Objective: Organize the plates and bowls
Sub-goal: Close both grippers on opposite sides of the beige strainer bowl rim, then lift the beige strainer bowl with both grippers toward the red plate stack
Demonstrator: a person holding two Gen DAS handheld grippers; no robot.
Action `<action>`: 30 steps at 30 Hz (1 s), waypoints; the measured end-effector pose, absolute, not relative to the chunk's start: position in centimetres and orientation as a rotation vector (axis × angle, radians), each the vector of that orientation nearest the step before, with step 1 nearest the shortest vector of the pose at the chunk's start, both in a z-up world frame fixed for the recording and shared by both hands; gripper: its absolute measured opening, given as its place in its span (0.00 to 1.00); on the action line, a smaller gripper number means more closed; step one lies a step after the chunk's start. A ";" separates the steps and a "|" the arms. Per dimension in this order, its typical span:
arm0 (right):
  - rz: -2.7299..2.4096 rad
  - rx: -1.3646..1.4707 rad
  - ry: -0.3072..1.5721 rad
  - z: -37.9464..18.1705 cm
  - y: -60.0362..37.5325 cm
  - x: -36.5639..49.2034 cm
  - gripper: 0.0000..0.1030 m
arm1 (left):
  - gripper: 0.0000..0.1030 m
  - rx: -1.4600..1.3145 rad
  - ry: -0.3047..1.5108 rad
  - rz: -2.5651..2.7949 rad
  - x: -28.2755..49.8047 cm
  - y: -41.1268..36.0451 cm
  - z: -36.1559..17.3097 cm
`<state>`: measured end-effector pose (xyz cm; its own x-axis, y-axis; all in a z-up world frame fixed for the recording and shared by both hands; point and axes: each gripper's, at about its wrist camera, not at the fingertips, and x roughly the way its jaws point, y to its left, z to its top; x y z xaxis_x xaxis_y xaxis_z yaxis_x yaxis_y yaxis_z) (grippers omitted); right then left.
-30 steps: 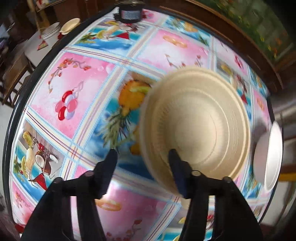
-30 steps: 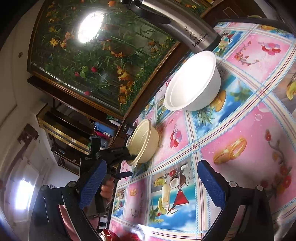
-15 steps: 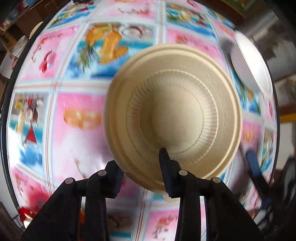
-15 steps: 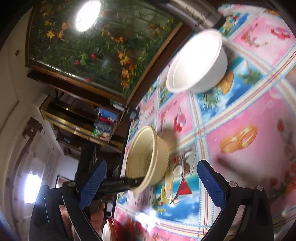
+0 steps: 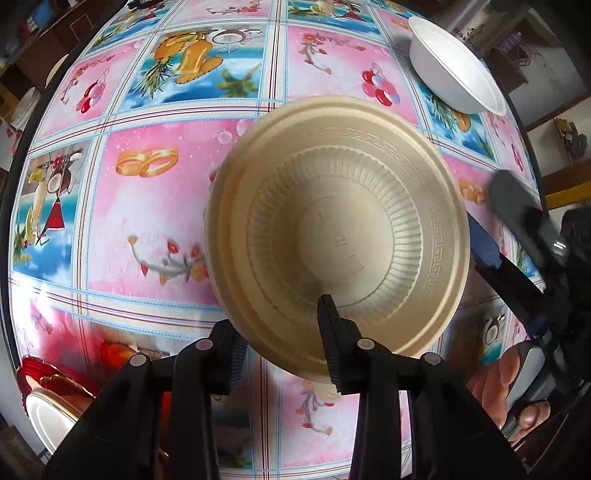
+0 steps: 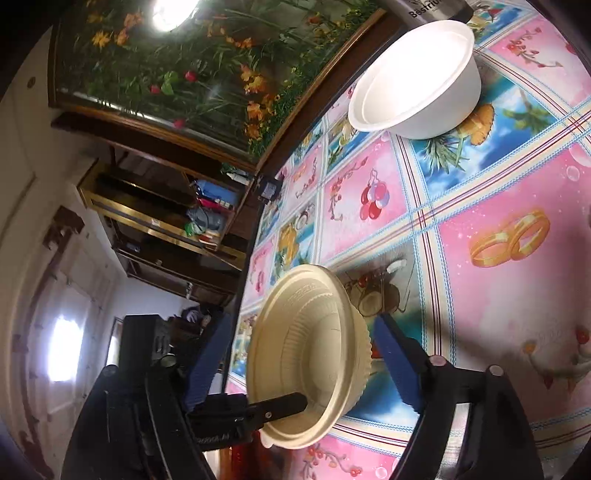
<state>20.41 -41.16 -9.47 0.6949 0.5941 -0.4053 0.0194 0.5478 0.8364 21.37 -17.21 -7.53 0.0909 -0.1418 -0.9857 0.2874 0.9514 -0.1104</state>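
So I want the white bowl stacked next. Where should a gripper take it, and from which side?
Probably by the rim of the white bowl: it stands upright, mouth open, on the tablecloth, with a thin lip. Come from above on the near, uncluttered side, one finger inside the wall and one outside, as the left gripper holds the beige bowl.

- A steel kettle (image 6: 428, 9) at the top edge of the right wrist view carries a brand name in dark letters, cut off by the frame; it reads roughly "Bestrium".
- The beige bowl (image 5: 338, 236) bears faint raised marks on its inner base, too blurred to read.
- A Greek-key band, not lettering, runs around its rim.
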 end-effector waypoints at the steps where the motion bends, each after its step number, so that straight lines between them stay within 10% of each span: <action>1: 0.381 0.937 0.754 -9.5 -41.0 20.5 0.62 | 0.33 0.123 1.442 -0.319 21.0 -17.3 -7.6; 14: 0.292 0.884 0.815 -10.6 -40.9 20.5 0.11 | 0.27 0.059 1.395 -0.301 19.7 -15.9 -7.1; 30: 0.245 0.820 0.792 -10.6 -40.3 19.3 0.08 | 0.25 0.130 1.234 -0.258 17.9 -15.7 -5.2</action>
